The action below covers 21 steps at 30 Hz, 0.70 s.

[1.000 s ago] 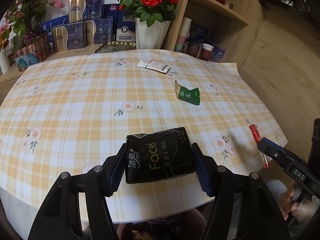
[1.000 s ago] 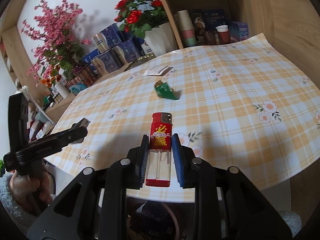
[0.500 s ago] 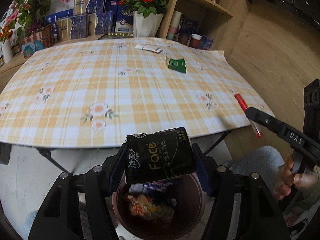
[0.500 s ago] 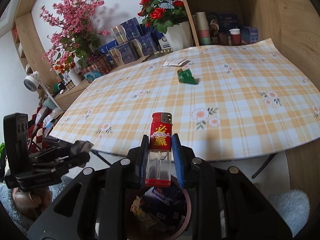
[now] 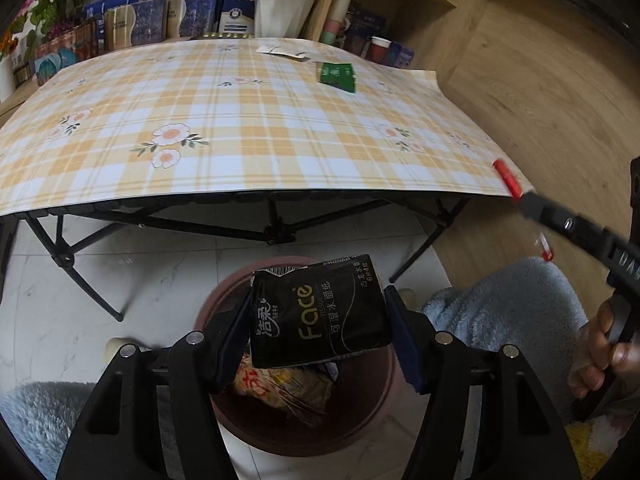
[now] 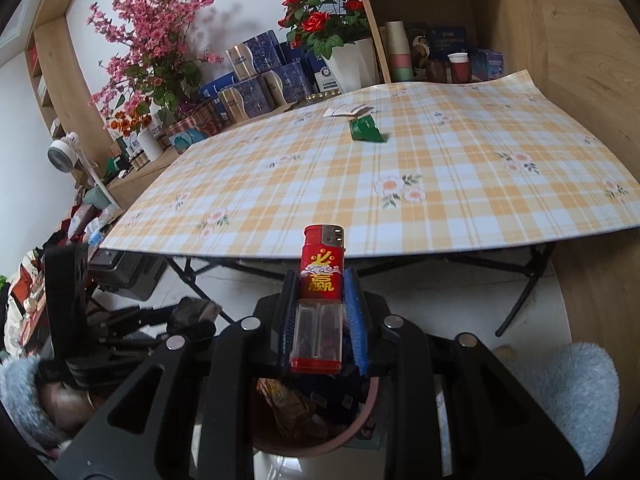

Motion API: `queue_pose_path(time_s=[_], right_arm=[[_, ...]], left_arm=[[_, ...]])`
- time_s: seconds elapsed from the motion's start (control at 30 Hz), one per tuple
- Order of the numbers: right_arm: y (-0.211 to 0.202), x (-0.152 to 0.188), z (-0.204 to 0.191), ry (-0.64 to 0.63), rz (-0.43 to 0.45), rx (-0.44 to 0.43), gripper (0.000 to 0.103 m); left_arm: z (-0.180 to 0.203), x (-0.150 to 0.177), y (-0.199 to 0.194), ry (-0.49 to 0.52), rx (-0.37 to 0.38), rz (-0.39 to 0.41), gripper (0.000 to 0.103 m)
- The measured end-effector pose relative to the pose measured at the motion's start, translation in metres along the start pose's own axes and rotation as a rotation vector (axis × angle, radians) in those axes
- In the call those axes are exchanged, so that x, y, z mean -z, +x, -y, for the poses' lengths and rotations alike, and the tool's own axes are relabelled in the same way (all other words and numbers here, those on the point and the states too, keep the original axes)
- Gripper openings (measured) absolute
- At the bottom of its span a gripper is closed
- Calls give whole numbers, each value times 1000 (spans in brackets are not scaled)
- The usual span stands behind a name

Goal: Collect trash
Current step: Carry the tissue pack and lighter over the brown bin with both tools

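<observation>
Over the brown trash bin (image 5: 384, 396), my left gripper (image 5: 316, 320) squeezes a black tissue pack (image 5: 318, 312). My right gripper (image 6: 320, 320) squeezes a red lighter (image 6: 320, 296) over the bin too. Beyond the bin, a green wrapper (image 5: 336, 76) lies on the table (image 5: 240, 120).

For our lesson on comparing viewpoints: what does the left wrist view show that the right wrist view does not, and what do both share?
Only the left wrist view shows the black tissue pack clamped in the left tongs.

Only the right wrist view shows the pink blossom branches and the small white fan.

Both show the checked tablecloth, the green wrapper, the white wrapper, the red roses, the brown bin and the red lighter in the right tongs.
</observation>
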State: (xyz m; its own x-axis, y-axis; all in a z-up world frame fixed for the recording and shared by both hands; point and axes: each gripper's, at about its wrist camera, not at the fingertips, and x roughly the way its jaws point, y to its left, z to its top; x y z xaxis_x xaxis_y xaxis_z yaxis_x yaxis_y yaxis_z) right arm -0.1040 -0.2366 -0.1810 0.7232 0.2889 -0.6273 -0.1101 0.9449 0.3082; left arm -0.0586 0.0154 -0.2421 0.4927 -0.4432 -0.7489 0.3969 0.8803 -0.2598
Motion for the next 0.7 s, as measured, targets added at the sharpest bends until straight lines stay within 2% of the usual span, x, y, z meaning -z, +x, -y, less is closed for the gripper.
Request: queue_pose_path(time_s=[0.2,0.4,0.7], right_arm=[[-5,7,4,1,-5,12,27],[5,8,-4,-42,-38,-12,27],[12,9,-4,-30,-56,-4,27]], left_arm=[[4,4,-3,27,5,3,63],[-3,3,15,2,7,-57,63],[6,6,34,45,8,-110,66]])
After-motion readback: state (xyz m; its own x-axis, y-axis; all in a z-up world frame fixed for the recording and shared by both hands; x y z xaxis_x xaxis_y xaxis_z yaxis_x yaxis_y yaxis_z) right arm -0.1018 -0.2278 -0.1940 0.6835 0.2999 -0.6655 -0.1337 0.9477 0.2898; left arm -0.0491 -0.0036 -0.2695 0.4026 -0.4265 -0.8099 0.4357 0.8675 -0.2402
